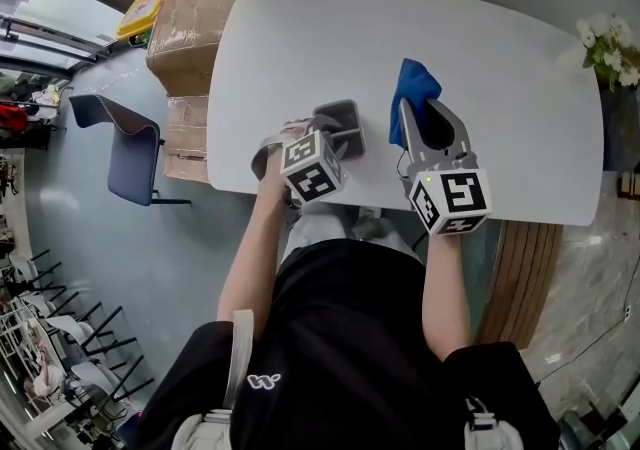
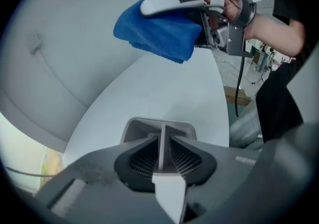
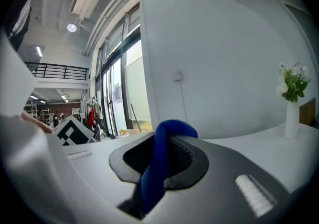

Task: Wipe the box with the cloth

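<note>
The left gripper (image 2: 160, 144) had its jaws closed on a thin upright wall of the grey box (image 2: 149, 124); the box sat on the white table (image 1: 500, 48) near its near edge, pinned in place by that grip. The right gripper (image 3: 162, 156) had its jaws shut on a fold of the blue cloth (image 3: 169, 131); the rest of the cloth bunched out past the jaw tips toward the far side.

In the head view the box (image 1: 352, 116) lay just left of the cloth (image 1: 415, 83), with a strip of bare table between them; cloth and box were not touching. The left gripper view showed the cloth (image 2: 159, 31) up and to the right of the box, seemingly lifted off the table. The box seemed slightly longer near-to-far, though that was hard to judge.

The wipe probably called for the right gripper (image 1: 420, 110) to carry the cloth leftward and down onto the box; the left gripper (image 1: 335, 136) would only need to brace it.
</note>
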Demonstrator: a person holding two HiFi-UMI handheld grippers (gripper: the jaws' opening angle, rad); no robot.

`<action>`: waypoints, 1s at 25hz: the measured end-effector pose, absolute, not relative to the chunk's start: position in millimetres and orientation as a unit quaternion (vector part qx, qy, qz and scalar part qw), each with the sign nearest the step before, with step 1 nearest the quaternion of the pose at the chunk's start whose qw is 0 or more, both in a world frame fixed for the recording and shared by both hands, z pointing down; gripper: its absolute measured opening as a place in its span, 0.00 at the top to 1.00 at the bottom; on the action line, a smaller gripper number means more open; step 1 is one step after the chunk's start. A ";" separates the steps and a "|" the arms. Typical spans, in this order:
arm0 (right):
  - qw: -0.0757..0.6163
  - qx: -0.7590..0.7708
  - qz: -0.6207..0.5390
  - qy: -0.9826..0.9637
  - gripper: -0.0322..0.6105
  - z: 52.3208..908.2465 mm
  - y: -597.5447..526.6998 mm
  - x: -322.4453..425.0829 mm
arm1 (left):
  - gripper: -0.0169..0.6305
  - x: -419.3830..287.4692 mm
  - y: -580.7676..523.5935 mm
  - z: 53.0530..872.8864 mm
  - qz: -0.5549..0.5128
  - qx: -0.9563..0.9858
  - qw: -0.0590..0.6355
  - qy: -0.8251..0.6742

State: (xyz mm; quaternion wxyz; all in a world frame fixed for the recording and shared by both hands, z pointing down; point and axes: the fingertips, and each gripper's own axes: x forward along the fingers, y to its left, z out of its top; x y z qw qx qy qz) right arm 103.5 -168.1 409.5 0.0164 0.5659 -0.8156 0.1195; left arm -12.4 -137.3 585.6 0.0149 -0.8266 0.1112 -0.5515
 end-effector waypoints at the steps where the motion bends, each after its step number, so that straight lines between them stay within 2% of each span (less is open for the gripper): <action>1: 0.017 0.567 0.121 -0.815 0.87 410.9 -168.4 104.8 | 0.85 -11.5 -136.5 589.3 -0.559 -0.823 0.015 0.103; 14: 0.023 0.574 0.135 -0.807 0.87 422.7 -169.4 117.3 | 0.85 -8.6 -139.9 630.3 -0.634 -0.771 0.011 0.067; 25: 0.026 0.570 0.137 -0.810 0.87 425.3 -170.4 113.4 | 0.87 -8.9 -144.6 642.3 -0.678 -0.729 0.034 0.089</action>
